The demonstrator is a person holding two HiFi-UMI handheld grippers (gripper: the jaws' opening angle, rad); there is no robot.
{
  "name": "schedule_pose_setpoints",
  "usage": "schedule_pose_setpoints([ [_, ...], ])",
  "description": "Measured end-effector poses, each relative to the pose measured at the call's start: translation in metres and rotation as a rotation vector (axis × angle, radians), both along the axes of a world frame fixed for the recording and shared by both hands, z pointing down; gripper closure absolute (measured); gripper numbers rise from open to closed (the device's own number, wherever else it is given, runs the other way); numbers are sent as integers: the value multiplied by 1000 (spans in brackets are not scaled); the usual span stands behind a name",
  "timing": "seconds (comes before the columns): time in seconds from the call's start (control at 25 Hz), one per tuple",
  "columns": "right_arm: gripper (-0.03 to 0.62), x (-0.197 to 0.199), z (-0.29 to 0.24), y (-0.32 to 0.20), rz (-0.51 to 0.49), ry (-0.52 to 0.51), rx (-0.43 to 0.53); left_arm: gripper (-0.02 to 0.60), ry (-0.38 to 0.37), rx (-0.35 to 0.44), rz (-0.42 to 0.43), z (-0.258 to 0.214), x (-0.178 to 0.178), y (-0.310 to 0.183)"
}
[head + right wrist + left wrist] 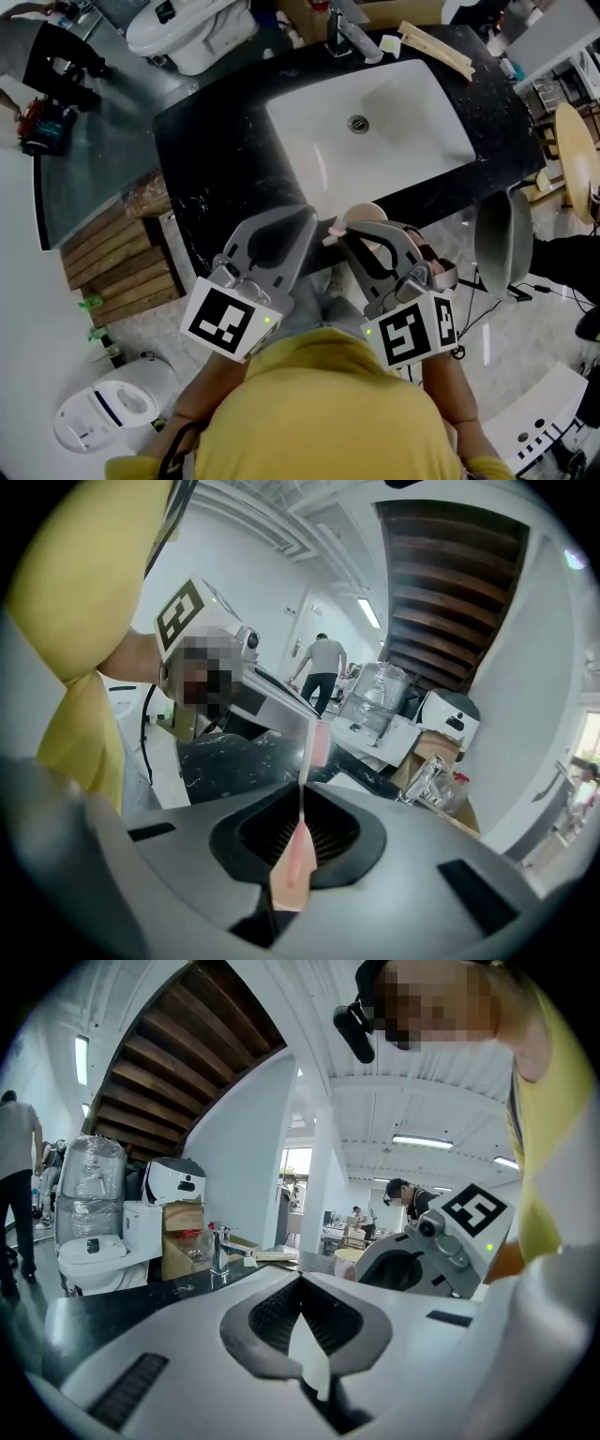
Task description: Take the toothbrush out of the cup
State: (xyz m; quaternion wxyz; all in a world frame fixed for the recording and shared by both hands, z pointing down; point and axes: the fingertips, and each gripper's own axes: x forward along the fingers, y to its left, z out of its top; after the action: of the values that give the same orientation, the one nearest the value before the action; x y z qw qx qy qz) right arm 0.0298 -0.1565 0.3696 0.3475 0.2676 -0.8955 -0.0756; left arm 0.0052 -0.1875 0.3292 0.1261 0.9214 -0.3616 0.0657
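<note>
- Since the right gripper covers most of the cup at the dark surface's near edge, we see only its rim.
- Our right fingers pinch the pink toothbrush by its handle, outside the cup.
- Our left gripper hovers alongside, fingers closed together on nothing.

Left gripper fingers together; right gripper pinching toothbrush.

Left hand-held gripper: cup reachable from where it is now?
Probably yes: the left hand-held gripper sits empty, jaws shut, beside the cup; only the toothbrush in the right hand-held gripper pokes between.
</note>
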Motion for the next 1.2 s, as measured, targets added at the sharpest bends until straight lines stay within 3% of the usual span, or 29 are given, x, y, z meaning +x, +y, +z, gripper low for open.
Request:
schedule_pose_setpoints([
  [0.76,562,35,-74,17,218,-235,170,572,25,106,59,-37,29,34],
  [1.2,562,56,-116,63,356,-430,197,572,43,189,78,-67,56,84],
])
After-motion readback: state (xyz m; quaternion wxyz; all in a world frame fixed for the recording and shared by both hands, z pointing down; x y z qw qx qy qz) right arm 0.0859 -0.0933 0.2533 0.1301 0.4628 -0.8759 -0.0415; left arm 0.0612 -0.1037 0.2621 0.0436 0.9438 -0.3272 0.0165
